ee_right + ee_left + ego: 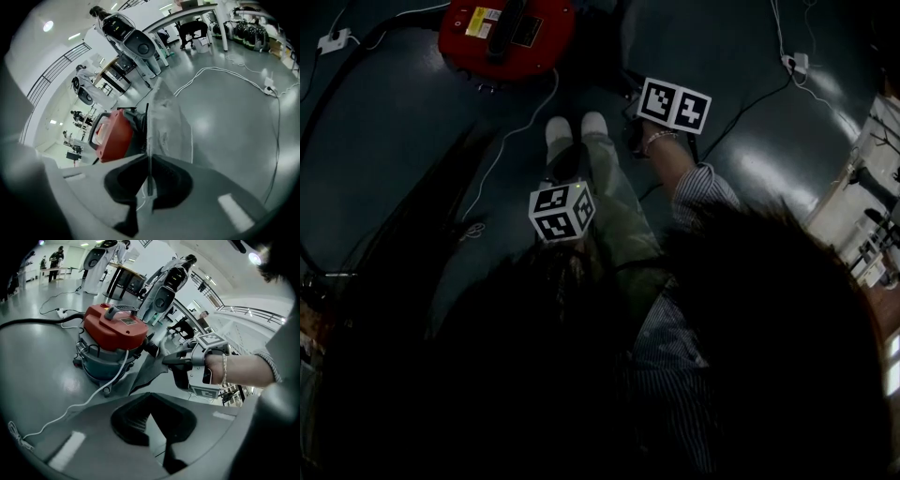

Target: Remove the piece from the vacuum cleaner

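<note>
**Step in hand: gripping the piece for pull-off**

1. Location. The vacuum cleaner (506, 33) is standing on the floor (769, 150) at the top of the head view, left of centre, red lid up. The grey flat piece (168, 122) is running from the vac's side down to frame centre in the right gripper view. It appears to be joined at the vac end, but the joint itself is not showing clearly.

2. Tool state.
   - The right tool (149, 161) is pinching the thin near edge of the piece, w/ the jaws nearly together and only that edge between them.
   - The left tool (150, 397) is hanging back at the centre of the head view. Its jaw tips appear pressed together w/ nothing between them.

3. Doing it well (judgement).
   - The grip is sitting on an edge only, so slip is likely. Deeper pad contact is worth getting before loading it.
   - Pulling should be going along the piece's own length, away from the vac, w/o twisting. A side load may be bending the thin section.
   - The vac looks free to move on the floor. The left tool is idling, so bracing the body w/ it approx. opposite the pull is advisable.
   - The white cable (93, 397) is trailing from the vac toward the lower left of the left gripper view. Keep it out of the pull path.
</note>
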A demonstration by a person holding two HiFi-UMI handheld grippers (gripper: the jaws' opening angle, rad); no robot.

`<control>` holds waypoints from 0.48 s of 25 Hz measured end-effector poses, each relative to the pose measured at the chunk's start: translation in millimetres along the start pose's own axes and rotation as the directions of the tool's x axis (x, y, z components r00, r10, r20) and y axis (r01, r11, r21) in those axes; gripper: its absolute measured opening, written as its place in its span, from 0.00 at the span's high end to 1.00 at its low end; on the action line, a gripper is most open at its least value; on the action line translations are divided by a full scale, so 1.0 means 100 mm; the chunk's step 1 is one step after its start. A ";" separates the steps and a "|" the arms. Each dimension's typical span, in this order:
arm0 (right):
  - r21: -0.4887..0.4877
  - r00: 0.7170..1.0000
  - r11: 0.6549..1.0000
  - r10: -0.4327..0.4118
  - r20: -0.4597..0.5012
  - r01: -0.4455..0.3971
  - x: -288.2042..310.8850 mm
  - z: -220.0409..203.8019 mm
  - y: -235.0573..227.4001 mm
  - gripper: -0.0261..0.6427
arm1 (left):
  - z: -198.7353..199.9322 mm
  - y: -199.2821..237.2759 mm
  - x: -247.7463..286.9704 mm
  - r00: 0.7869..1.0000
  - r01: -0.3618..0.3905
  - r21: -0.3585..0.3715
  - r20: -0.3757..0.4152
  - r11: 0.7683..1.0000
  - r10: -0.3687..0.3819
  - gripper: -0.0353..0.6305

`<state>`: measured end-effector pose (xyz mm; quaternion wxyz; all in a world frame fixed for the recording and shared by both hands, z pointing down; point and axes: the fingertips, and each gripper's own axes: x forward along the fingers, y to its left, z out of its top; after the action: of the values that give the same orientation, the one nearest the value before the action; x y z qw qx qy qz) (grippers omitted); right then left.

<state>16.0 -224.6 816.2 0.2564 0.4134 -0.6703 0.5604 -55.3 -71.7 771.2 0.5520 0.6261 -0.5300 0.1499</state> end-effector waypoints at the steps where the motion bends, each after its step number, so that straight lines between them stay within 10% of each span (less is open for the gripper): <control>1: 0.007 1.000 1.000 -0.004 0.006 0.003 -0.04 0.02 -0.02 0.92 | 0.02 -0.02 -0.01 1.000 0.001 0.004 0.001 1.000 -0.001 0.94; 12: -0.024 0.998 0.998 -0.057 0.037 0.058 -0.55 0.24 -0.17 0.93 | 0.42 -0.29 -0.11 0.999 0.031 0.074 0.021 0.997 -0.032 0.94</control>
<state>62.5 -233.5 775.2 0.2656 0.4394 -0.6697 0.5366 -52.3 -107.1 732.0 0.5249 0.6559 -0.5202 0.1537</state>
